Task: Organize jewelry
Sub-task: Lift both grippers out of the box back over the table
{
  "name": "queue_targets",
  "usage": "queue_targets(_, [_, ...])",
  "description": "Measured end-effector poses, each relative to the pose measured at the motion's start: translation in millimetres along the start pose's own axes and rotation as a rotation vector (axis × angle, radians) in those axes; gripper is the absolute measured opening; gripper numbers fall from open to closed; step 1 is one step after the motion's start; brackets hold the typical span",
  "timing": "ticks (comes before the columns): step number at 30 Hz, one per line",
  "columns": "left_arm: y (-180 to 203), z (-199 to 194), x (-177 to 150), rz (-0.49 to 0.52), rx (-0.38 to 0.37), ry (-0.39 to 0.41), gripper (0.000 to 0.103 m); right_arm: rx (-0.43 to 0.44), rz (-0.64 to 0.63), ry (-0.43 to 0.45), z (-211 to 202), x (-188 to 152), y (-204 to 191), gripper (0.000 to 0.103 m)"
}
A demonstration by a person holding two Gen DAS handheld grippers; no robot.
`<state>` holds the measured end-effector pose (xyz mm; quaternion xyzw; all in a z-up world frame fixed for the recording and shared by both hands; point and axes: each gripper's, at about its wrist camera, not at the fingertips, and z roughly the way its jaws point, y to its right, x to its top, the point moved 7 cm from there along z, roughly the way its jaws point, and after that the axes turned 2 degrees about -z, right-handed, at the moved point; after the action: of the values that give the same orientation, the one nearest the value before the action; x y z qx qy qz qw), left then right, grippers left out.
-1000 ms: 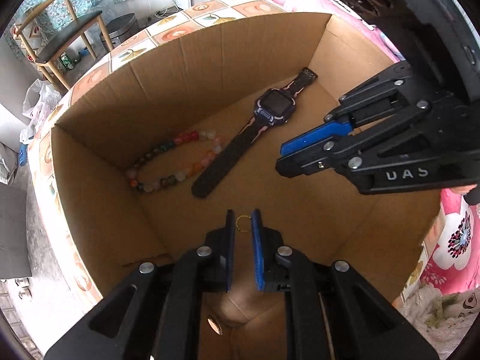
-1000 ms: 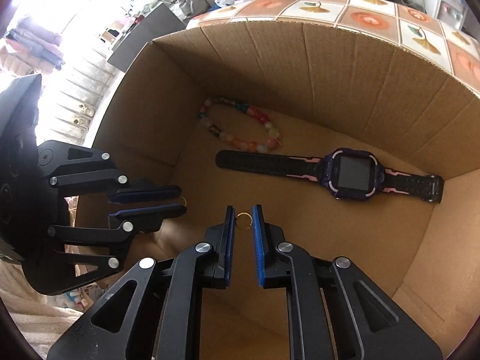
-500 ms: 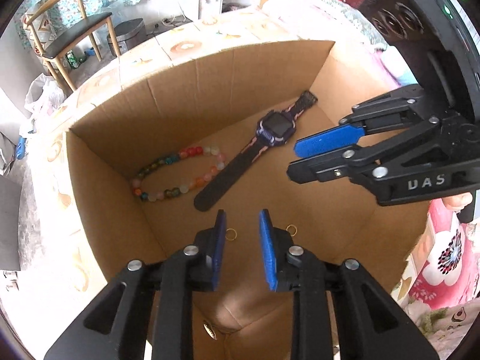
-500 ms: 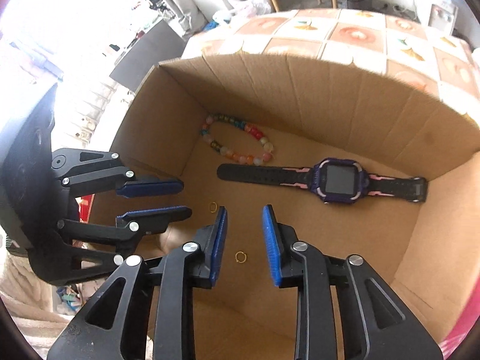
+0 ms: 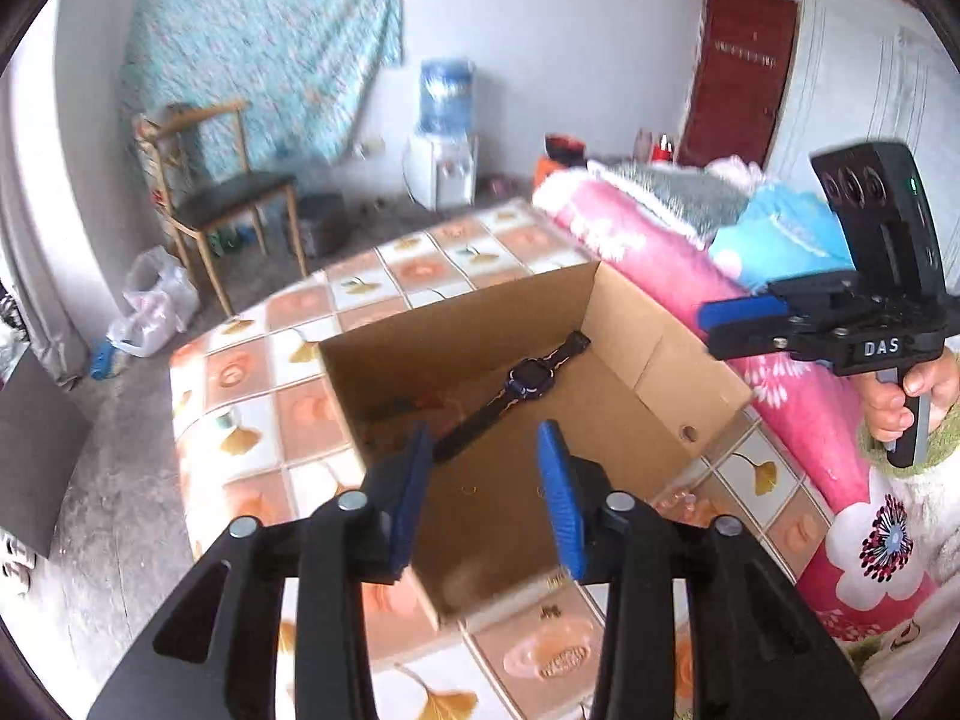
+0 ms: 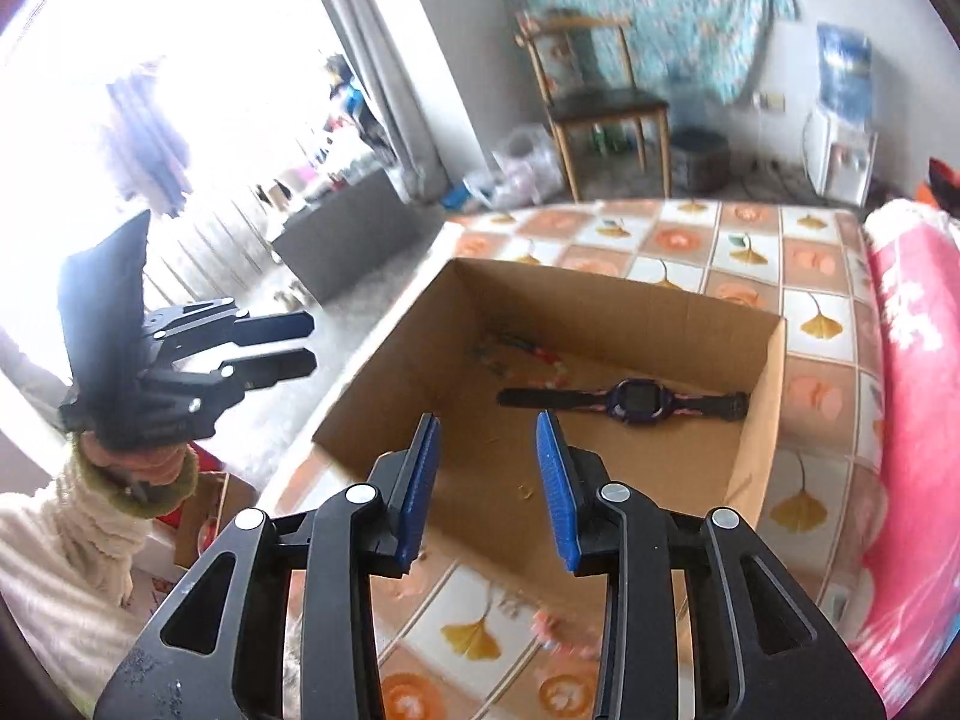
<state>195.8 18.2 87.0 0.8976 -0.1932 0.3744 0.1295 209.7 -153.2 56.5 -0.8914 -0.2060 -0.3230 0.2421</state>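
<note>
On the tiled tabletop (image 6: 750,252), the cardboard box (image 6: 606,312) now holds watch (image 6: 630,399), beads and both gold rings (image 6: 525,491). Your left gripper (image 5: 485,501) and right gripper (image 6: 487,480) have lifted clear, jaws opening, empty; drop-off looks finished.

One watch (image 6: 635,403), two rings (image 6: 524,491), one box (image 6: 606,312)

Matt brown cardboard box (image 5: 636,330), wooden chair (image 5: 207,180)
</note>
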Motion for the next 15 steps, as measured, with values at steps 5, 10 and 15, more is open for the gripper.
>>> queue_targets(5, [2.4,-19.4,-57.8,-0.088,-0.001,0.021,0.038,0.008,0.073,0.021,-1.5,-59.1,-14.0,0.033])
queue_targets(10, [14.1,12.2,-119.4,-0.144,0.022,-0.055,0.039,0.017,0.214,-0.025,36.4,-111.9,-13.8,0.035])
queue_targets(15, [30.5,51.2,-157.2,-0.166,0.005,-0.111,0.038,-0.048,0.278,-0.125,71.7,-147.4,-5.3,0.03])
